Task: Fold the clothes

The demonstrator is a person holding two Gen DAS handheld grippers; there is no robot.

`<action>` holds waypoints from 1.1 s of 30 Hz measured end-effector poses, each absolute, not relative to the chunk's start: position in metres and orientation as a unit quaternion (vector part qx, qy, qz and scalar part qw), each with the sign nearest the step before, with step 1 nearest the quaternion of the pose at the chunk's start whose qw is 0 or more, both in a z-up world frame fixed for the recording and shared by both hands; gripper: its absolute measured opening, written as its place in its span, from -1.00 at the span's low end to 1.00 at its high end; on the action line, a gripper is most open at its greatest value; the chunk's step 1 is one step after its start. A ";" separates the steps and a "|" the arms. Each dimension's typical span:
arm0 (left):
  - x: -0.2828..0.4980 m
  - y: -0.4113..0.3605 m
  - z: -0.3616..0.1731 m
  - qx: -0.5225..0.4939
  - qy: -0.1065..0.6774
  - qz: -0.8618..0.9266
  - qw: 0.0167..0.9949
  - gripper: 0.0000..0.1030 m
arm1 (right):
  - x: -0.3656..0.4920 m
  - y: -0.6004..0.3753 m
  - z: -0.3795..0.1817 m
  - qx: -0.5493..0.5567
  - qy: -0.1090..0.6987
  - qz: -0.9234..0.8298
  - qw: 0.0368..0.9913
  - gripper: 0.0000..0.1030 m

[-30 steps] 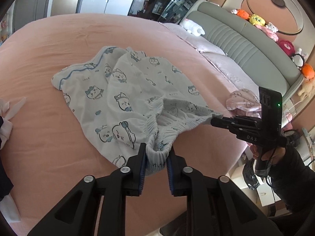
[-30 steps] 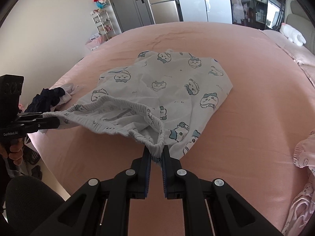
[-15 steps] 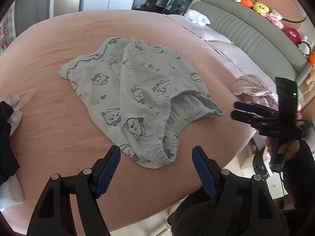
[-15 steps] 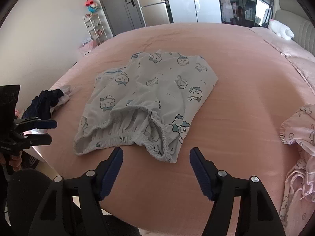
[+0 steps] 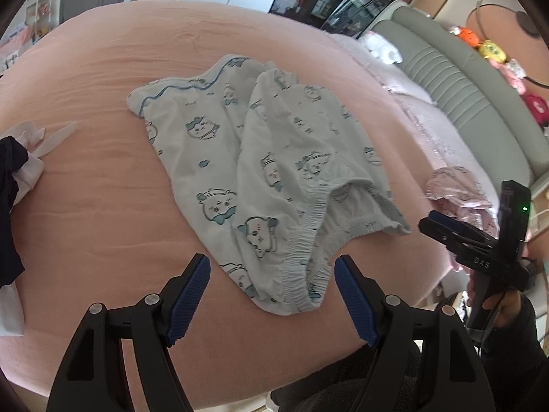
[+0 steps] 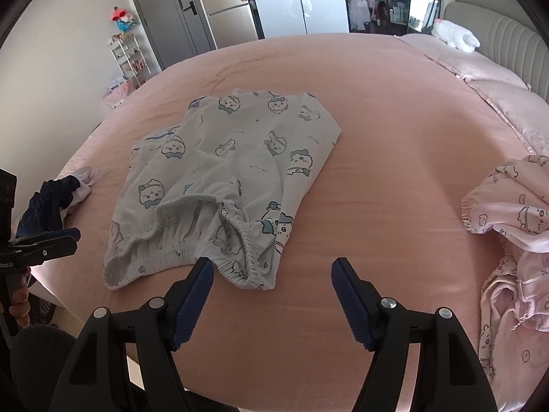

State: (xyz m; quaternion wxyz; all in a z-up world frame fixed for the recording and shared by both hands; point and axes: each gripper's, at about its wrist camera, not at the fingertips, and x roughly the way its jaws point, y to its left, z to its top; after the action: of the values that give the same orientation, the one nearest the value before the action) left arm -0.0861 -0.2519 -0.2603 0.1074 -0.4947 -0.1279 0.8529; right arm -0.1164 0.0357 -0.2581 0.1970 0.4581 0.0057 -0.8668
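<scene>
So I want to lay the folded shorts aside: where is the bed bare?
Bare sheet lies between the white printed shorts and the pink garment pile, and beyond the shorts toward the pillows. It is crowded by the dark clothes.

Big bed point(image 6: 394, 144) with pink sheet fills the room. Grey padded headboard point(image 5: 456, 92) at far right edge, soft toys point(image 5: 490, 51) along top. Grey door point(image 6: 161, 17), fridge point(image 6: 233, 17), wire shelf rack point(image 6: 130, 55) by white wall point(image 6: 51, 68). Daylight.
</scene>
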 end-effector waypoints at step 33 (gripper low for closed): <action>-0.092 -0.228 -0.308 -0.558 -0.080 0.826 -0.004 0.44 | -0.130 0.013 -0.302 0.461 0.083 -0.882 0.057 0.38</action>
State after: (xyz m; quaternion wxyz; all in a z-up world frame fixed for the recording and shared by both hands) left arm -0.0921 -0.2281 -0.3076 -0.0036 -0.5585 -0.0805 0.8256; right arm -0.1305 0.0127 -0.3025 0.0569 0.4612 0.0828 -0.8816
